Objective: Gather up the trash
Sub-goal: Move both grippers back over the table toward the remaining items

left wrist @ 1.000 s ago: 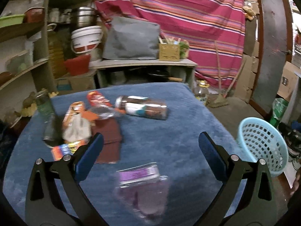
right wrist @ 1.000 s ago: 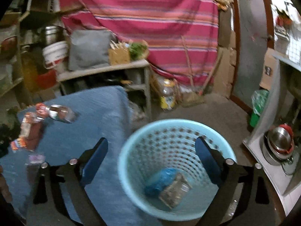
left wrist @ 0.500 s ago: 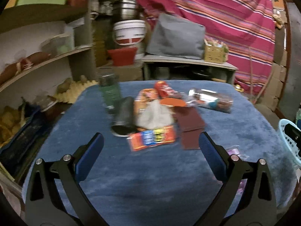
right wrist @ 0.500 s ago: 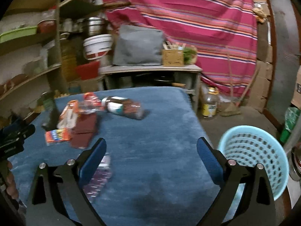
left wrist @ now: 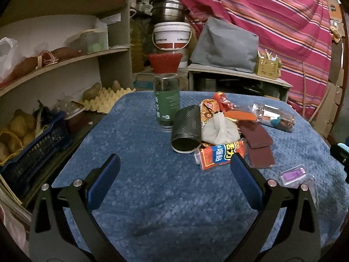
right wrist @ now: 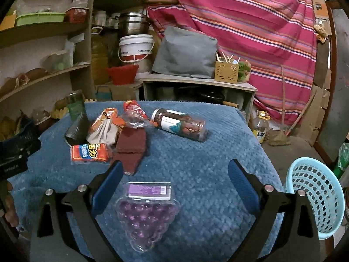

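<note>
Two grippers, both yours, jaws apart and empty — the right gripper [right wrist: 173, 170] hovers over the grape-shaped pack [right wrist: 146, 211] on the blue cloth [right wrist: 196, 163]; the left gripper [left wrist: 174, 163] faces the wrapper pile [left wrist: 220, 128].

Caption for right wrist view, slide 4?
Open right gripper hovers over grape-shaped clear pack on blue cloth; basket waits right.

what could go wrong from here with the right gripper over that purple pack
1. The grape-shaped purple pack is clear, rounded plastic lying off-centre toward the left jaw of the open right gripper, so the jaws may slip off or crush it.
2. The basket stands off the table, beside its right edge, so a loose grip could drop the pack on the floor.
3. The upright green glass touches the trash pile; the open left gripper could tip it when reaching in.
</note>
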